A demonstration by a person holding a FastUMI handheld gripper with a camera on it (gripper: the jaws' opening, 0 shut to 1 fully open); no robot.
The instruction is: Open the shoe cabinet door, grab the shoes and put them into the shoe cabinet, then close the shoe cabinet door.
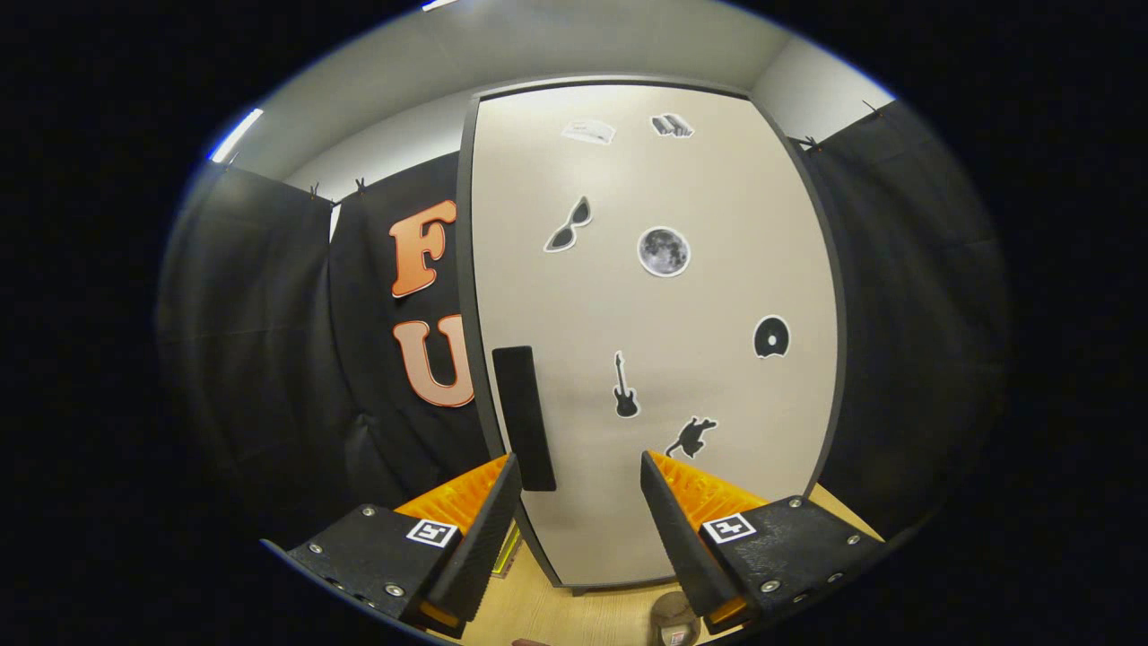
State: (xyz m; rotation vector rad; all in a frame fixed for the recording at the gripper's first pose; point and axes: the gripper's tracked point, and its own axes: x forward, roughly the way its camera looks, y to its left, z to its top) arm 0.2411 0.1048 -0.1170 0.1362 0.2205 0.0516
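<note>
The gripper (578,475) hangs with its 2 fingers spread and empty before the closed shoe cabinet door (655,332), whose dark handle (523,417) stands just ahead of the left finger, so a skewed approach could slip off that narrow strip.

The shoe cabinet door (655,359) is a plain pale beige with a dark grey rim, and its upright handle (524,418) is flat black. Black-and-white stickers dot it: sunglasses (569,225), a grey mottled moon (664,251), a black disc (771,337), a black guitar (624,386) and a black cat (691,437). The floor (583,615) is light wood-grain, the booth cloth (269,359) black, and the wall above (538,54) pale grey-white.
</note>
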